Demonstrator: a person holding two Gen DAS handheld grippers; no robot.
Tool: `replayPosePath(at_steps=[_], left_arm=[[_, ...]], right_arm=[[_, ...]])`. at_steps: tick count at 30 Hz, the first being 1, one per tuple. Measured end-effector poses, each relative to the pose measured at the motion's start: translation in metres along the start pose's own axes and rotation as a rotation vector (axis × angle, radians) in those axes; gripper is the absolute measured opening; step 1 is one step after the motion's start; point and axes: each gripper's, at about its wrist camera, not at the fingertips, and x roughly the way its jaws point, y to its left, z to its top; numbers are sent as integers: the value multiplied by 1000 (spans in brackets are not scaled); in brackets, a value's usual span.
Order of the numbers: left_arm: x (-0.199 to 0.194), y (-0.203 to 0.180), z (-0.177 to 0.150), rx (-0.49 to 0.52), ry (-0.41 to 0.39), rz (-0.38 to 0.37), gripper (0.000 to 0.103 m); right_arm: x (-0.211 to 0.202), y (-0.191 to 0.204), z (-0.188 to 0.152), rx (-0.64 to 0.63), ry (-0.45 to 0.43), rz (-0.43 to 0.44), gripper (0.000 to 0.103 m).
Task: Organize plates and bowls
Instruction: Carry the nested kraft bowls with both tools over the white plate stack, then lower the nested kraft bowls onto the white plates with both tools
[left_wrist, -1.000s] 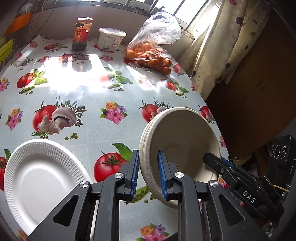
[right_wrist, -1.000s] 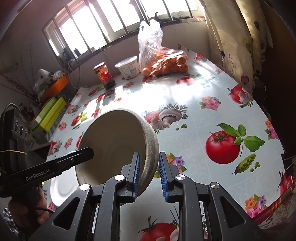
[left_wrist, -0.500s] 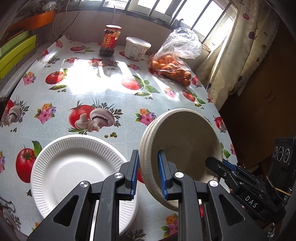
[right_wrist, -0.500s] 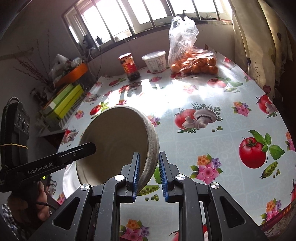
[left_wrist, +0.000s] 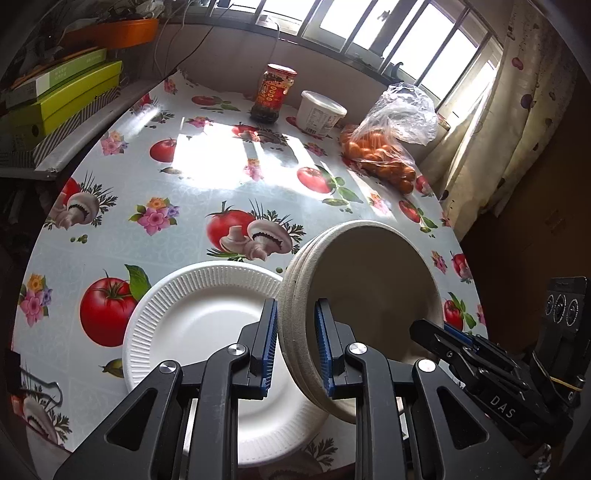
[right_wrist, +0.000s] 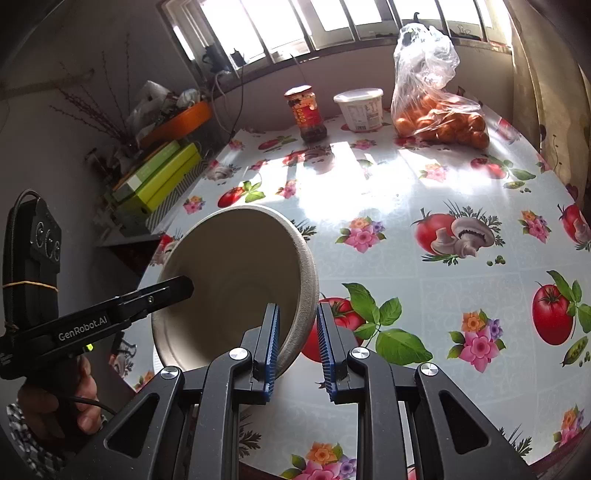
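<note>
Both the left gripper and right gripper are nearly closed, pinching opposite rims of 1 stack of bowls, held tilted above the white plate. Uneven release could spill or separate them.

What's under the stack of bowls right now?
The stack of bowls, gripped by both grippers, hangs tilted over the white paper plate on the table. The bowls cover the plate's right part, so anything lying there is hidden.
</note>
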Motion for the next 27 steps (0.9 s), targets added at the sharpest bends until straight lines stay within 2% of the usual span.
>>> replayPosePath(at_steps=[13,27], left_arm=[[-20,47,-7,-91,-22,68,21],[-19,67,-17,-135,-2,90,21]], right_arm=[[38,35,2,-55,97,88,20],[55,44,-1,-52,157,125,20]])
